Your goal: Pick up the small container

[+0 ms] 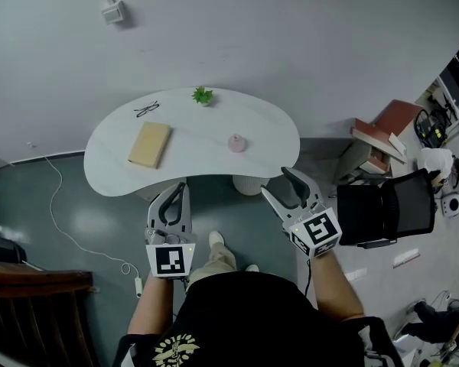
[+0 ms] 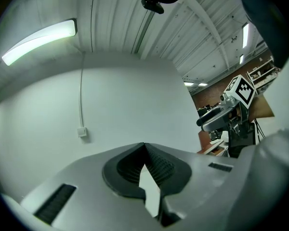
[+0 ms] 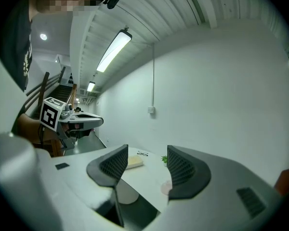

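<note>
Nothing is picked up yet. The small container (image 1: 237,143), seemingly pink, stands untouched on the bench (image 1: 199,140). The left claw (image 1: 180,188) is pressed together and empty, and the right claw (image 1: 277,182) is spread, well apart from it.

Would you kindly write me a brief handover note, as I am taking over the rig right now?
Left gripper: shut, empty, held by the near edge of the table.
Right gripper: open, empty, pointed toward the table.
Small container: pink, standing on the table's right half, apart from both grippers.
Done: nothing yet.
Left: reach in, close on the small container, lift it.
</note>
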`<control>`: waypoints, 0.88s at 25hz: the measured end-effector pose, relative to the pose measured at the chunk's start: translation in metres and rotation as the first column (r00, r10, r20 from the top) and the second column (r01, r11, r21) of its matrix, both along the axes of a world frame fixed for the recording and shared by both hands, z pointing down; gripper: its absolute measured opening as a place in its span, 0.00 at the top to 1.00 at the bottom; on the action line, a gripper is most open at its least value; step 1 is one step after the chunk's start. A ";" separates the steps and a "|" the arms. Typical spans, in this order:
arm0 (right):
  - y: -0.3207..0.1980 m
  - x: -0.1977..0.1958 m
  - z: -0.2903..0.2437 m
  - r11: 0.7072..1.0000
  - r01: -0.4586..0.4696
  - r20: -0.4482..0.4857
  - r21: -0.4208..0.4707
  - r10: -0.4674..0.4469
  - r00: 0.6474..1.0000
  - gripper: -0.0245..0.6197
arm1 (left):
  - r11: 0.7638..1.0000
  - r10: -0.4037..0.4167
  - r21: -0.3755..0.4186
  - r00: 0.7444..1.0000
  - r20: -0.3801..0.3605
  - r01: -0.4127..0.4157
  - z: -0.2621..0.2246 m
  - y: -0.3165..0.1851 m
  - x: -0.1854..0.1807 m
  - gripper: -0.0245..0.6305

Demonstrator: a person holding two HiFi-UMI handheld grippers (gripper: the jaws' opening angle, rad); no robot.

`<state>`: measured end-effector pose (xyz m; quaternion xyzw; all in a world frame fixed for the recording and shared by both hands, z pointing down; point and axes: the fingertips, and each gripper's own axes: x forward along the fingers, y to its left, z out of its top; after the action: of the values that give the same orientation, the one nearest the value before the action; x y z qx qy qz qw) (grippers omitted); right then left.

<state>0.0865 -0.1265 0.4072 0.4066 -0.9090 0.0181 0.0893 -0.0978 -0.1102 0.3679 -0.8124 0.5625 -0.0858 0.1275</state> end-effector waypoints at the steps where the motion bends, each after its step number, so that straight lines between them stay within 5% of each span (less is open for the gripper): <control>1: -0.007 -0.002 0.000 1.000 -0.004 0.000 -0.001 0.004 1.000 0.58 | 1.000 0.013 0.001 1.000 0.005 -0.013 0.000 -0.007 0.000 0.96; 22: -0.161 -0.080 0.007 0.999 -0.034 -0.018 -0.016 0.034 0.999 0.58 | 0.994 0.098 -0.047 0.995 -0.003 -0.098 0.014 -0.171 -0.063 0.96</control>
<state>0.0066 -0.2870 0.4139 0.4215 -0.9010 0.0235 0.1001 -0.1608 -0.2814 0.3815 -0.8418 0.5199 -0.0926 0.1120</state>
